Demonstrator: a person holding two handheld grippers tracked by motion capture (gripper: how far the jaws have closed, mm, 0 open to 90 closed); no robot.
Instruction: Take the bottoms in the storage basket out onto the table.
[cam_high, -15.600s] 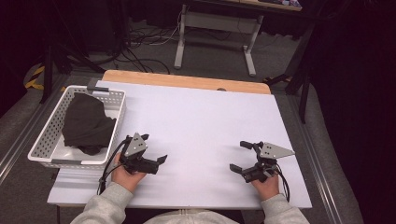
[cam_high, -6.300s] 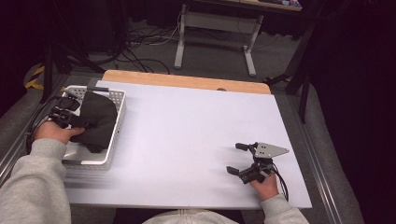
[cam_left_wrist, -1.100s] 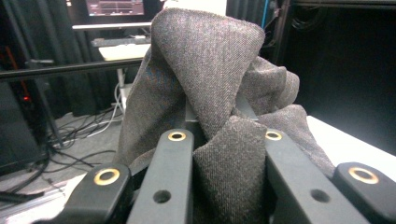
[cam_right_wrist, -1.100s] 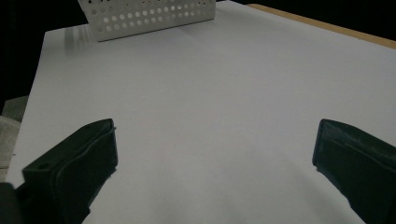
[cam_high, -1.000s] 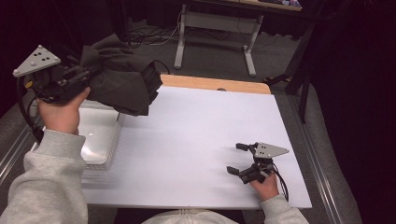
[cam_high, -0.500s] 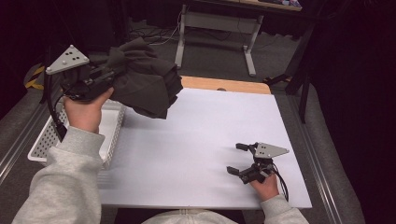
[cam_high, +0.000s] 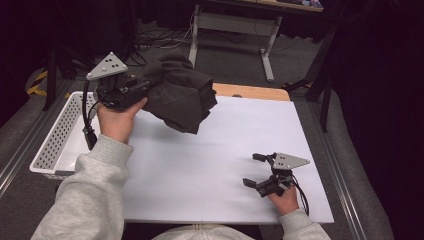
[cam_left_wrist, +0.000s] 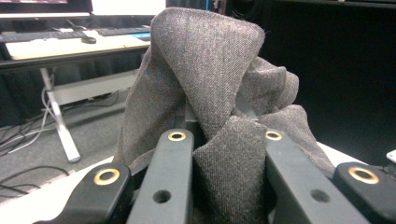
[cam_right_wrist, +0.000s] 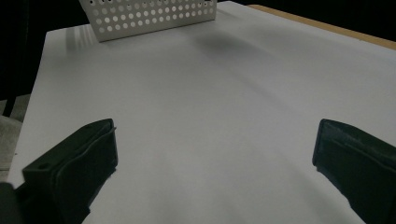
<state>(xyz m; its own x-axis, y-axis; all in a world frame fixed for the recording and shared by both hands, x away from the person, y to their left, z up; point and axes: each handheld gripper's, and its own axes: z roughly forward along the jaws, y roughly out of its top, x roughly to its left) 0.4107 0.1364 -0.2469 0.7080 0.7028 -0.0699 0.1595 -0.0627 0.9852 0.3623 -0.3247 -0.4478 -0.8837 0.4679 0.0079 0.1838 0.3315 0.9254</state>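
— One cloth (cam_high: 184, 98), dark grey, is what the work turns on. It hangs bunched from the left gripper (cam_high: 145, 86), up in the air above the far left part of the tabletop (cam_high: 200, 160), just past the rim of the white basket (cam_high: 55, 145).

— Is it really gripped, or just draped over?

— Gripped, I'd say. In the left gripper view the fabric is wedged between the two black jaws, which are pressed in on a thick fold of it, and the rest rises in a peak beyond them.

— And the basket?

— From above, the part of its floor that can be seen is bare. So the lifting-out looks done.

— What about the other hand?

— The right gripper (cam_high: 256, 170) rests low over the near right side of the tabletop, jaws spread wide with nothing between them. In its own view there is plain white surface ahead and the basket at the far end.

— So what is left?

— My guess: bring the cloth down onto the open white surface, let go, and probably spread or fold it with both grippers. None of that has begun; the cloth touches nothing but the left gripper.
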